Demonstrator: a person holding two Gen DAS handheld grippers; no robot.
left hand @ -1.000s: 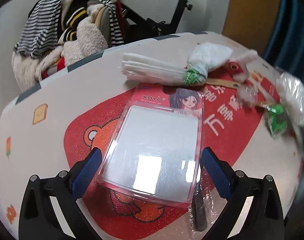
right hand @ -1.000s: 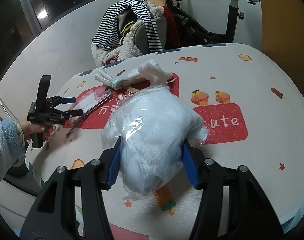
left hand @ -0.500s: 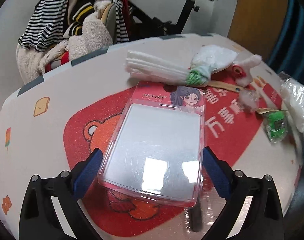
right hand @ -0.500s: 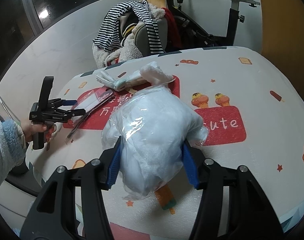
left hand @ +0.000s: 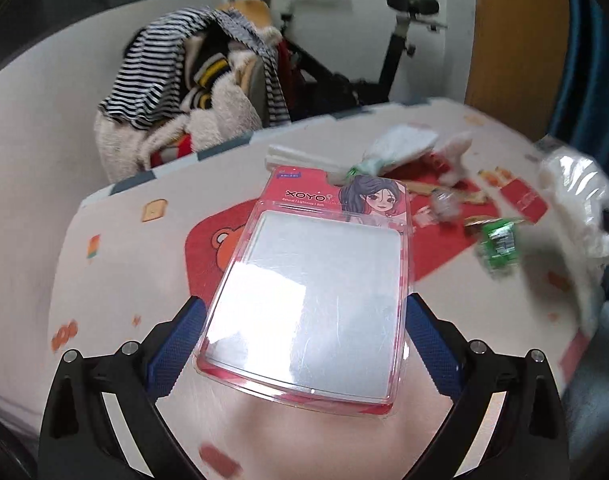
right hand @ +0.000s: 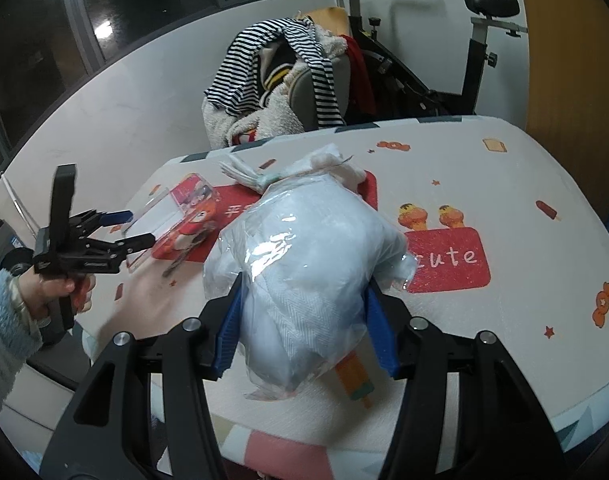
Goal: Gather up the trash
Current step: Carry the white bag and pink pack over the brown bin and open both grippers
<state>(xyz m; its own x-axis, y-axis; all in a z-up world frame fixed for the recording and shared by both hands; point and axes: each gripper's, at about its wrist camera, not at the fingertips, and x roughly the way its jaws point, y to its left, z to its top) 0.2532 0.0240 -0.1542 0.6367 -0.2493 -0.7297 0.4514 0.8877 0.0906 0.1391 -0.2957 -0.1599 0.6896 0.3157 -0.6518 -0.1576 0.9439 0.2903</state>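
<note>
Left wrist view: the left gripper [left hand: 304, 344], clamped on the clear blister pack [left hand: 316, 292], has just hoisted it off the surface [left hand: 116, 264], while the right gripper [right hand: 304, 316] keeps squeezing the plastic bag [right hand: 308, 256] aloft, so two pieces look ready for binning

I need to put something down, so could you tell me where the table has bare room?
The table is bare right of the red "cute" patch. The left is crowded: green wrapper, tissue bundle, other scraps.
</note>
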